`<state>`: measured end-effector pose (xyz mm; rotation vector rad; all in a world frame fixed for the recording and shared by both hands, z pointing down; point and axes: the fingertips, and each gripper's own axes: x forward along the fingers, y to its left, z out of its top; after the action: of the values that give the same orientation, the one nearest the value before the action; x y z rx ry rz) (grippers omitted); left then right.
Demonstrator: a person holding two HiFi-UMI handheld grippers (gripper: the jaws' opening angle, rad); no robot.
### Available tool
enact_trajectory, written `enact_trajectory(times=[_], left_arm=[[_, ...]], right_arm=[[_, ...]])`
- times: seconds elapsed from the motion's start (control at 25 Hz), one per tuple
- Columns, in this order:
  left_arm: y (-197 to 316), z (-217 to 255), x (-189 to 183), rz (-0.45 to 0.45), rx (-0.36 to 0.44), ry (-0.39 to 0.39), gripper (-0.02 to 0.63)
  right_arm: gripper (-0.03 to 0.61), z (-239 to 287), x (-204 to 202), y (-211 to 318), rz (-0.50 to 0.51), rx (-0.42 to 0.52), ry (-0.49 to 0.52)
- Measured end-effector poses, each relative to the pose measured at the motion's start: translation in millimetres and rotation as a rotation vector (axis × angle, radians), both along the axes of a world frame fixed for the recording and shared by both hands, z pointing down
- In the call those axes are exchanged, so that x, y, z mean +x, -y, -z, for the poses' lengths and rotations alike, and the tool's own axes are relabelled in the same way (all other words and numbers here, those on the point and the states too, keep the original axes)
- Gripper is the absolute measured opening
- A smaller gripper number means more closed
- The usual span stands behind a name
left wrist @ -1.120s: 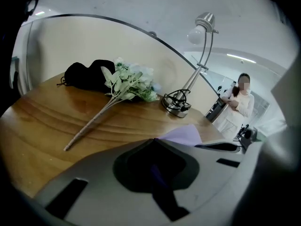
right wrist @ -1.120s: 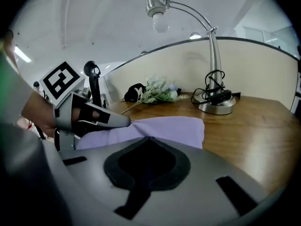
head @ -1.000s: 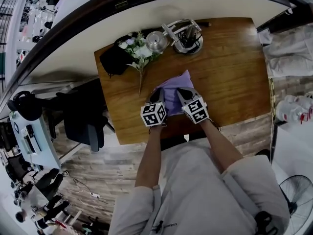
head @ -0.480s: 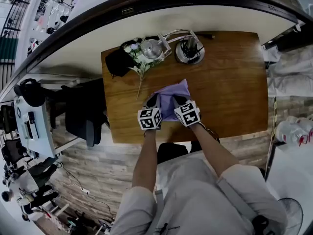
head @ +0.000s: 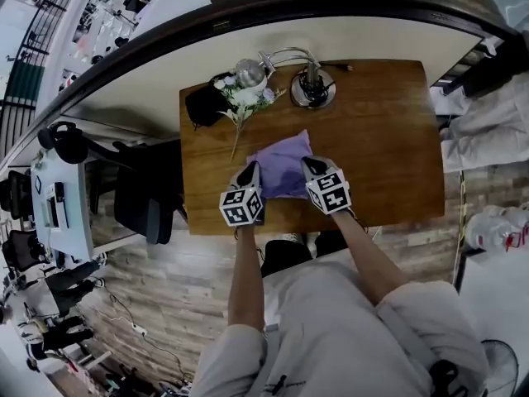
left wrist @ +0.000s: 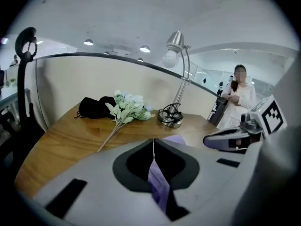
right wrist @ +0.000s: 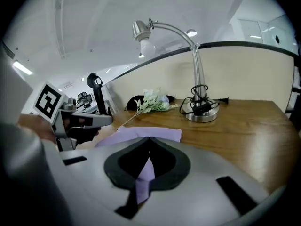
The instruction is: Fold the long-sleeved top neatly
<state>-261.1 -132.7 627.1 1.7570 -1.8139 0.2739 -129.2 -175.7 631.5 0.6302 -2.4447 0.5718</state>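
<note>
The purple long-sleeved top (head: 283, 165) lies folded small near the front edge of the wooden table (head: 388, 147). My left gripper (head: 250, 174) is shut on the top's near left edge, and a strip of purple cloth (left wrist: 157, 182) runs between its jaws. My right gripper (head: 312, 169) is shut on the near right edge, with purple cloth (right wrist: 145, 173) pinched between its jaws. Both grippers hold that near edge lifted off the table. The far part of the top (right wrist: 141, 133) still rests on the wood.
At the back of the table stand a metal desk lamp (head: 310, 85), a bunch of pale flowers (head: 242, 102) and a black pouch (head: 202, 106). A black chair (head: 136, 197) stands left of the table. A person (left wrist: 239, 98) stands far off beyond the table.
Both grippers have risen from the table with the top's near edge held in them, and they now stand a little further apart.
</note>
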Motion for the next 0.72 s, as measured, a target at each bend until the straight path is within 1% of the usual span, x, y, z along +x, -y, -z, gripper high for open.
enact_trajectory(times=[0.12,0.32,0.44,0.52,0.64,0.72], left_arm=[[-28.8,17.6,13.0,-0.002,0.016,-0.016,0.025],[-70.1,39.7,35.6,-0.04,0.028,0.016,0.025],[-90.6,48.7,48.5,-0.068,0.033,0.023,0.025],[-103.9,55.0,55.9,-0.077,0.046,0.013,0.025],[-123.2,57.4,68.6,-0.095,0.069,0.001,0.025],[-136.9,52.0,74.4,-0.129,0.059,0.015,0.025]], right_arm=[[0.005,13.8,17.8,-23.1,-0.018,-0.014,0.026],[0.005,39.2,34.7,-65.7,-0.057,0.005,0.057],[0.005,48.1,42.0,-89.2,-0.107,0.024,0.074],[0.005,53.0,45.7,-103.5,-0.143,0.03,0.086],[0.003,57.5,52.0,-122.3,-0.159,0.055,0.089],[0.004,56.5,55.6,-135.1,-0.172,0.066,0.093]])
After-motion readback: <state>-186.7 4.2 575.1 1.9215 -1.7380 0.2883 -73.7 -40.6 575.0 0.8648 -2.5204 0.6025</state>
